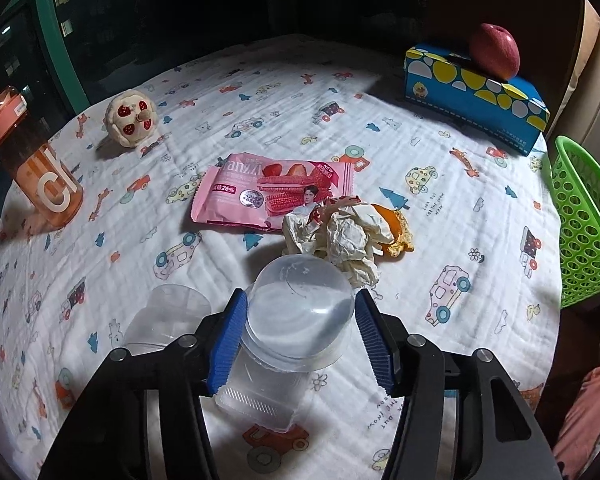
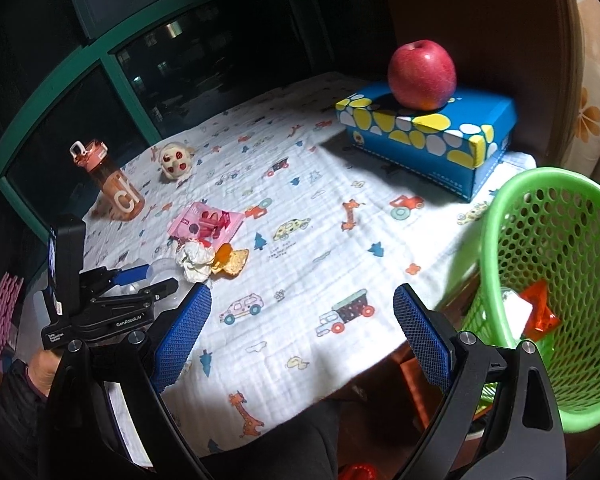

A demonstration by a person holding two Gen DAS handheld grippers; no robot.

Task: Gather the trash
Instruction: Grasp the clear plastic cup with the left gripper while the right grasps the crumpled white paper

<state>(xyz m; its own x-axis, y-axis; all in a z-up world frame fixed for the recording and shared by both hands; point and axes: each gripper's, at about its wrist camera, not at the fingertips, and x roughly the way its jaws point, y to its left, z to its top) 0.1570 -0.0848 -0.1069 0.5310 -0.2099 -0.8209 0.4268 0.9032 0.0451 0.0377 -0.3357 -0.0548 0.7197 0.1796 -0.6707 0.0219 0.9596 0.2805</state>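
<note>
A clear plastic container with a domed end lies on the printed cloth, and my left gripper is shut on it, a blue pad against each side. A second clear cup lies just to its left. Beyond them lie crumpled white paper, orange peel and a pink wafer wrapper. In the right wrist view the left gripper sits beside the paper. My right gripper is open over the table's near edge, nothing between its pads. A green basket at the right holds a red wrapper.
An orange water bottle and a plush toy stand at the far left. A blue tissue box with a red apple on it sits at the far right, near the basket. Dark windows lie behind.
</note>
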